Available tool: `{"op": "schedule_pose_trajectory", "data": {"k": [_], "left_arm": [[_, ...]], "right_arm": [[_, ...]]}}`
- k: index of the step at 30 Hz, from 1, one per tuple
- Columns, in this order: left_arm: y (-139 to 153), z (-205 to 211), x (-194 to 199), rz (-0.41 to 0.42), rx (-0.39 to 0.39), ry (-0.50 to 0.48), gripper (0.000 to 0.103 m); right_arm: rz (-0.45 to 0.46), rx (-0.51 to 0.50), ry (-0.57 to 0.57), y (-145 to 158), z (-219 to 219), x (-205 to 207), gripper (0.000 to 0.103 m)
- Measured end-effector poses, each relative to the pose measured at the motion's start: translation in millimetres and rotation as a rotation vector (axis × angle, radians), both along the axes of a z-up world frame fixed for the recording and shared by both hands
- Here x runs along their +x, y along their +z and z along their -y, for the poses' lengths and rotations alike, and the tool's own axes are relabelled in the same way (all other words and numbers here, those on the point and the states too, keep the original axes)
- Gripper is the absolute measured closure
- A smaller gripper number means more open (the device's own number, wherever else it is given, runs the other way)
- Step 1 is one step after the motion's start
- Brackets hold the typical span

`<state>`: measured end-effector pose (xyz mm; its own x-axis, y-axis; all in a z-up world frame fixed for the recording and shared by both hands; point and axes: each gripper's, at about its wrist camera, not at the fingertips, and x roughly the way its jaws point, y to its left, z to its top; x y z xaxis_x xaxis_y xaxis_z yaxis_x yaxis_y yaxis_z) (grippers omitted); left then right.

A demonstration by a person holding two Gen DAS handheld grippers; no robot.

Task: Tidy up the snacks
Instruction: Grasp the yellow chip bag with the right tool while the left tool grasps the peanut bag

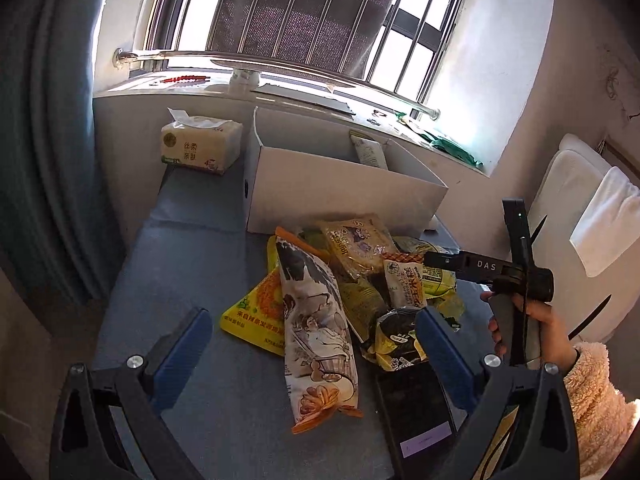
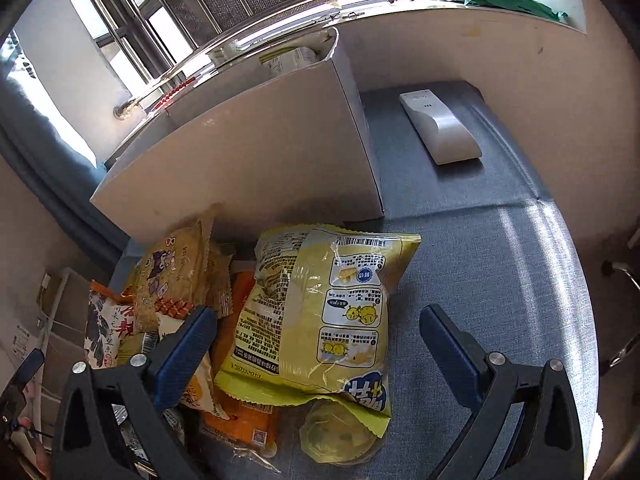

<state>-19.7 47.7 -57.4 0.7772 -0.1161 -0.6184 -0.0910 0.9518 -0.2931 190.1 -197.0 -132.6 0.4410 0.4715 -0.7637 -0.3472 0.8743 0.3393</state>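
Right hand-held gripper [image 2: 312, 340], jaws spread and empty, straddling the yellow chip bag [image 2: 320, 312] on the counter [image 2: 500, 280]. A mid-bag pinch would likely avoid crushing. Left hand-held gripper [image 1: 312, 340], likewise released, frames the long illustrated packet [image 1: 316, 332]. White box [image 1: 320, 184] stands behind the pile.

Your crinkly yellow, orange and illustrated snack packets [image 1: 344, 292] lie heaped (overlapping) at 6 o'clock of the open white cardboard box [image 1: 340, 184].
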Motion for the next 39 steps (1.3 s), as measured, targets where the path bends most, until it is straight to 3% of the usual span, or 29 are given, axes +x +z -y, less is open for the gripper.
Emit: {"op": "schedule_pose_trajectory", "data": {"k": [3,4,5,6,10,15,21,25,26,29,34,39], "left_arm": [[-4.3,-1.7,1.8,-0.017,-0.01,-0.003,0.0],[-5.9,-1.9,3.1,-0.025,-0.01,-0.004,0.0],[-7.4,-1.1,4.0,-0.033,-0.007,-0.005,0.0],[-8.7,-0.2,4.5,-0.037,-0.003,-0.005,0.0],[-15.8,6.1,9.1,-0.065,0.011,-0.024,0.0],[-28.5,20.0,25.0,-0.133,0.082,-0.054,0.0],[-47.4,34.9,47.0,-0.218,0.195,-0.072,0.0],[-58.7,40.6,54.8,-0.258,0.224,-0.084,0.0],[-60.7,41.5,55.4,-0.265,0.231,-0.086,0.005],[-66.5,40.7,54.5,-0.282,0.189,-0.121,0.054],[-58.1,36.8,38.9,-0.23,0.19,-0.125,0.06],[-31.2,21.9,15.0,-0.133,0.187,-0.113,0.062]], "right_arm": [[-0.035,-0.013,0.027,-7.9,-9.3,10.9,0.003],[-0.037,-0.031,0.033,-10.3,-12.7,12.3,0.015],[-0.02,-0.05,0.033,-10.3,-15.1,11.4,0.018],[-0.006,-0.045,0.047,-8.7,-16.6,9.0,0.034],[0.005,-0.016,0.034,-3.2,-11.7,-1.0,0.045],[0.054,0.025,0.01,19.4,8.0,-25.4,0.052],[0.117,0.089,0.016,43.2,39.9,-63.0,0.053],[0.122,0.153,0.015,49.9,57.3,-85.4,0.053],[0.124,0.165,0.01,50.7,59.1,-93.0,0.053],[0.127,0.197,0.007,51.7,65.4,-107.9,0.053],[0.126,0.201,0.019,52.0,65.9,-118.7,0.053],[0.13,0.238,0.027,57.7,63.4,-114.2,0.053]]}}
